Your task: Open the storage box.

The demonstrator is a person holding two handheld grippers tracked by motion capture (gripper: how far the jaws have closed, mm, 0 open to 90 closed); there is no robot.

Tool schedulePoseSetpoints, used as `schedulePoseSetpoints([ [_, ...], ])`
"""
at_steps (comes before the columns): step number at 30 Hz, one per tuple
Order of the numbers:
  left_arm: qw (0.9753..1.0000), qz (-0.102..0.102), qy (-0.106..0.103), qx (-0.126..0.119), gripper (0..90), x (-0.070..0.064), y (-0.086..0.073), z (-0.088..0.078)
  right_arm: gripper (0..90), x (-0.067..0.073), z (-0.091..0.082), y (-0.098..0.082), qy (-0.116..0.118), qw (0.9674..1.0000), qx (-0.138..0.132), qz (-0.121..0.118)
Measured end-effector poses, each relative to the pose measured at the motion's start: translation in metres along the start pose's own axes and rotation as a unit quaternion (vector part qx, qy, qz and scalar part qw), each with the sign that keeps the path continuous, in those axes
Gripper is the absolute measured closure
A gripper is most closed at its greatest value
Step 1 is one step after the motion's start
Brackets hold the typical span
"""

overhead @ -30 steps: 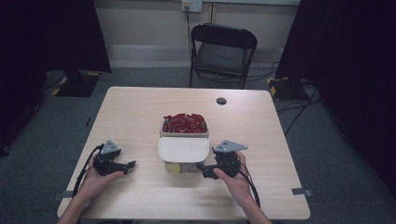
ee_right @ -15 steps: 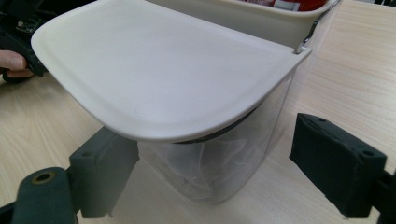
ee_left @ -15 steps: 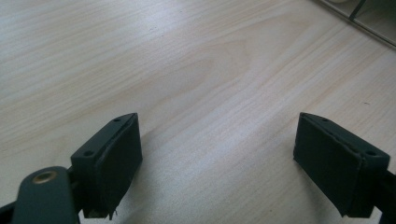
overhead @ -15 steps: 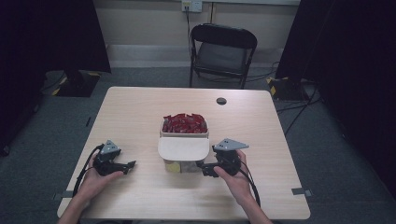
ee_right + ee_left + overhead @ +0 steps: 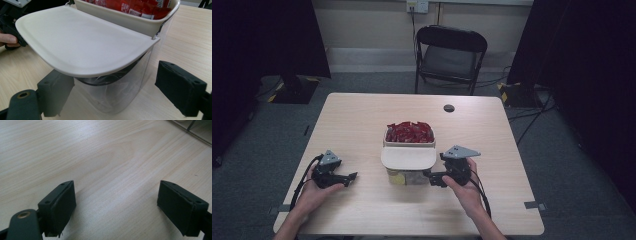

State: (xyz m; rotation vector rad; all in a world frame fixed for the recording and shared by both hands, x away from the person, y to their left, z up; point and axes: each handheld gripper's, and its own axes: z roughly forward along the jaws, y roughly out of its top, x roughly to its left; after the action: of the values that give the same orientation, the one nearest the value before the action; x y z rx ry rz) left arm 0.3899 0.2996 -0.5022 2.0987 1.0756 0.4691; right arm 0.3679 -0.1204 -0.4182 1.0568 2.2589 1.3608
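Observation:
A clear plastic bin stands mid-table, filled with red packets. Its cream lid is swung open and juts toward me. In the right gripper view the lid overhangs the clear bin wall, with the red packets behind. My right gripper sits at the bin's right front, open; the clear wall lies between its jaws without the pads pressing on it. My left gripper rests left of the bin, open over bare wood.
A small black round object lies near the table's far edge. A black folding chair stands behind the table. Dark curtains flank the room. A person's hand holds each gripper near the front edge.

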Motion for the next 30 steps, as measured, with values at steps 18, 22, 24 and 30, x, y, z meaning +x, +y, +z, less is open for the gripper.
schedulePoseSetpoints([
  [18,1.0,0.0,0.0,0.0,14.8,0.0,0.0,0.0,15.9,-0.008,0.0,0.014,-0.002,0.9999,-0.013,0.01],
  [22,1.0,0.0,0.0,0.0,14.7,0.0,0.0,0.0,16.7,-0.008,0.004,0.016,0.002,0.9999,-0.013,0.011],
  [24,1.0,0.0,0.0,0.0,14.8,0.0,0.0,0.0,16.8,-0.008,0.006,0.017,0.004,0.9998,-0.014,0.012],
  [30,1.0,0.001,0.001,0.0,14.8,0.0,0.0,0.0,17.2,-0.009,0.007,0.021,0.004,0.9998,-0.017,0.014],
])
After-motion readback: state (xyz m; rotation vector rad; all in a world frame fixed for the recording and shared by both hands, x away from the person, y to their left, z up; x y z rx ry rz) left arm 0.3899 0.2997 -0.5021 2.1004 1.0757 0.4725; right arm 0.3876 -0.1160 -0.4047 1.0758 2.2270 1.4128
